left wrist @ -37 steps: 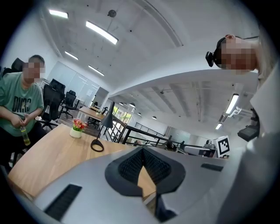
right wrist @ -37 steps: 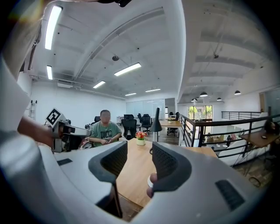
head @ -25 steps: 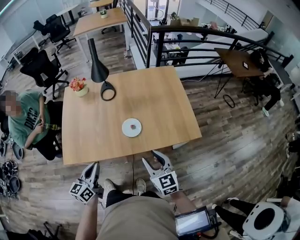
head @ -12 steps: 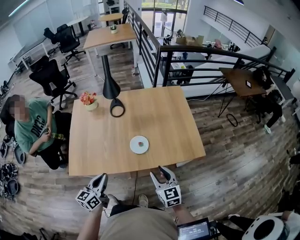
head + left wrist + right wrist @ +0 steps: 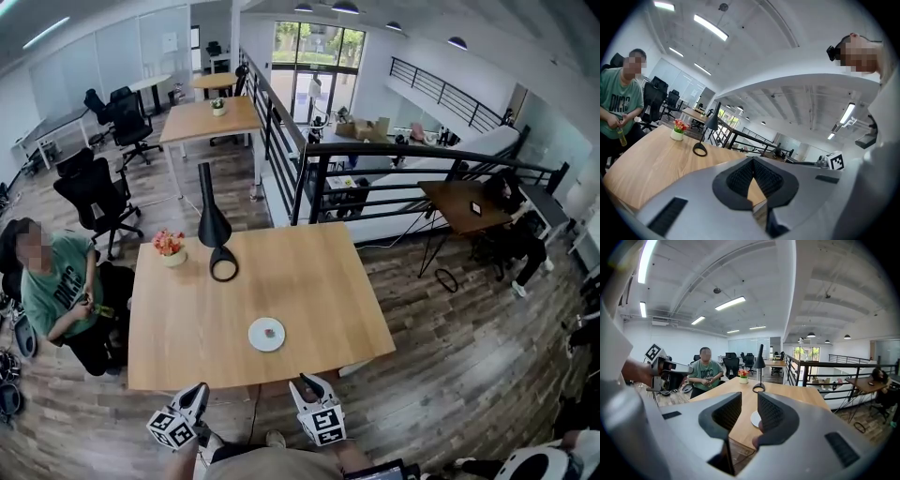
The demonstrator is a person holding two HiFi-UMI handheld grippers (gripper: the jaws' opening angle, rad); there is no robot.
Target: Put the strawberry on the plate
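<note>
A small red strawberry (image 5: 271,331) lies on a white plate (image 5: 260,339) on the wooden table (image 5: 187,319), near its front edge. Both grippers hang in front of that edge, off the table and apart from the plate. My left gripper (image 5: 199,389) is at the lower left, and in the left gripper view its (image 5: 753,160) pads meet at the tips with nothing in them. My right gripper (image 5: 305,384) has just been closing. Its (image 5: 749,401) pads stand a narrow gap apart with nothing between them, and the plate (image 5: 754,419) shows beyond them.
A black desk lamp (image 5: 214,234) and a small pot of flowers (image 5: 170,246) stand at the table's far left. A person in a green shirt (image 5: 56,291) sits left of the table. A black railing (image 5: 375,159) runs behind it, with office chairs and more desks beyond.
The head view has tilted up, so the table and both grippers sit lower in the picture. The right gripper's jaws stand narrower than a second ago. The strawberry stays on the plate.
</note>
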